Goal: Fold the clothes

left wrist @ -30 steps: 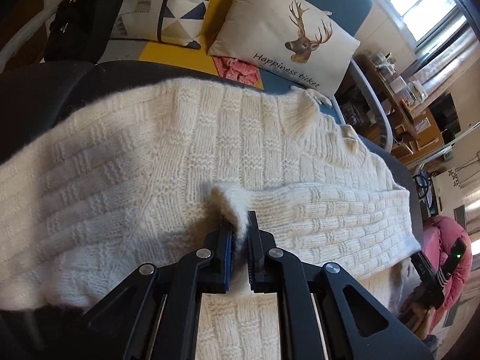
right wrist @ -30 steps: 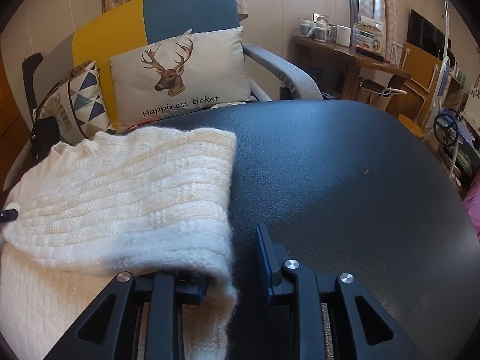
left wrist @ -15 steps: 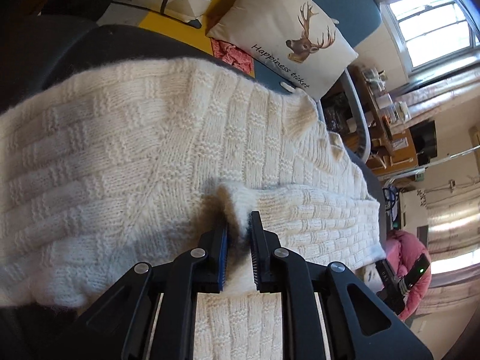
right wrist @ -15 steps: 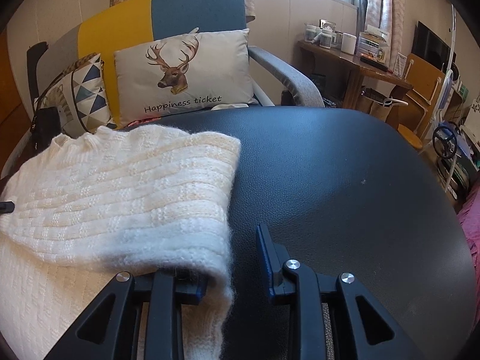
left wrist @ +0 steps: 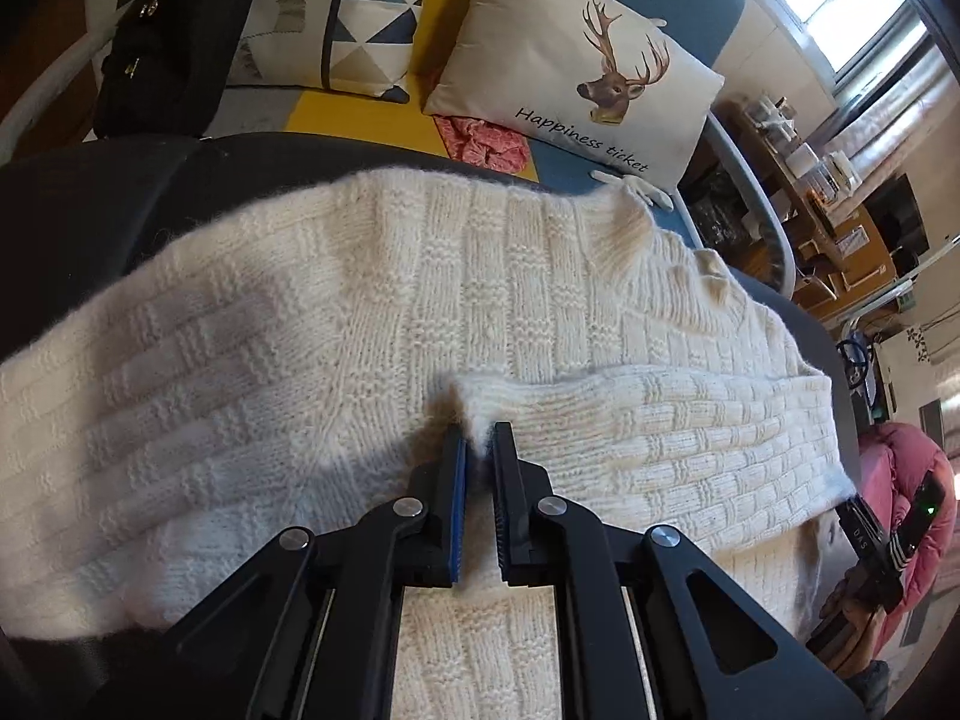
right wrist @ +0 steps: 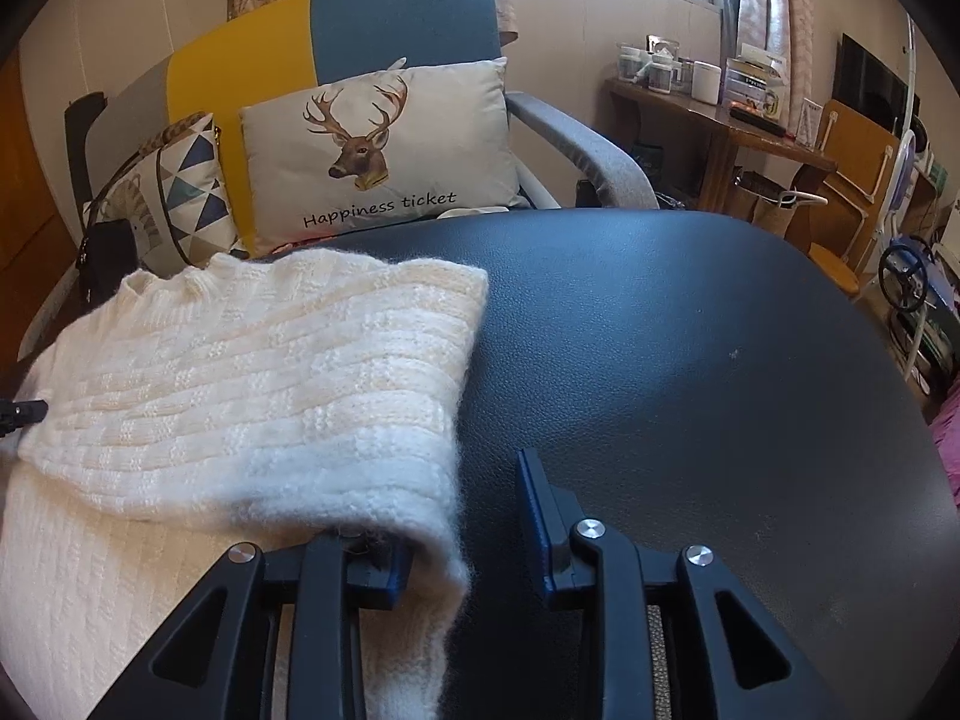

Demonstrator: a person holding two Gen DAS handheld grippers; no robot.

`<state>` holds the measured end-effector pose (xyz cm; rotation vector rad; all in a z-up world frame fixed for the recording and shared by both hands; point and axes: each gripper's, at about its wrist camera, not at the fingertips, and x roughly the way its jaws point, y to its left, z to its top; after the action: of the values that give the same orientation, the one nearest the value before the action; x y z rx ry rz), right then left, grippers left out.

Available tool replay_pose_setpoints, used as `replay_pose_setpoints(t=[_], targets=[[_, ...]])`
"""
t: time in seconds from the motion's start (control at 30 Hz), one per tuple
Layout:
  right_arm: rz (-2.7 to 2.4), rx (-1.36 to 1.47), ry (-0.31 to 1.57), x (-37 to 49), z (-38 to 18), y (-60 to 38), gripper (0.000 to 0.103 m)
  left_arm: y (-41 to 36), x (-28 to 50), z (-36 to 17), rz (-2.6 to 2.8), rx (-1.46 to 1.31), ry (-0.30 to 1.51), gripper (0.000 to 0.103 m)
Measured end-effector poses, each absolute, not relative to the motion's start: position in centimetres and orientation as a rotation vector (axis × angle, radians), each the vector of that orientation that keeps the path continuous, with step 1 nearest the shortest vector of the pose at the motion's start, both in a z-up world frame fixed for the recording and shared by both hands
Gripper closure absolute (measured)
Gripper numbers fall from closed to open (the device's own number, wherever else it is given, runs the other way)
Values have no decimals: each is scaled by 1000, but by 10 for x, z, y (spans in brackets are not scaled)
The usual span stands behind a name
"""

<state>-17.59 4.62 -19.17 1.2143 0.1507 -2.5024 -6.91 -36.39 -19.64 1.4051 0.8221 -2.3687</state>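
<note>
A cream knitted sweater point(left wrist: 288, 360) point(right wrist: 240, 360) lies spread on the black table point(right wrist: 690, 360). One sleeve point(left wrist: 660, 438) is folded across its body. My left gripper point(left wrist: 478, 441) pinches the fuzzy cuff corner of that sleeve, its jaws closing on it. My right gripper point(right wrist: 459, 498) stands at the sweater's right edge with its jaws opening. Its left finger is tucked under the folded knit edge and its right finger point(right wrist: 537, 492) rests over bare table; the pads do not press the cloth. The right gripper's body point(left wrist: 870, 546) also shows at the sweater's far side.
Behind the table stands a blue and yellow sofa point(right wrist: 390, 18) with a deer pillow point(right wrist: 384, 144), a triangle-pattern pillow point(left wrist: 360, 18), a black bag point(left wrist: 168, 42) and a pink cloth point(left wrist: 480, 141). A cluttered wooden desk point(right wrist: 720, 114) is at the right.
The left jaws spread a little and narrowed again on the cuff corner, and the left view swung slightly. The right gripper and the sweater edge over it look the same.
</note>
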Motion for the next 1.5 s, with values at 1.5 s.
replay_pose_setpoints(t=[1.5], targets=[[-2490,1218,412,-137,-185,80,61,-356,-73,-193,-2300,1442,801,90]])
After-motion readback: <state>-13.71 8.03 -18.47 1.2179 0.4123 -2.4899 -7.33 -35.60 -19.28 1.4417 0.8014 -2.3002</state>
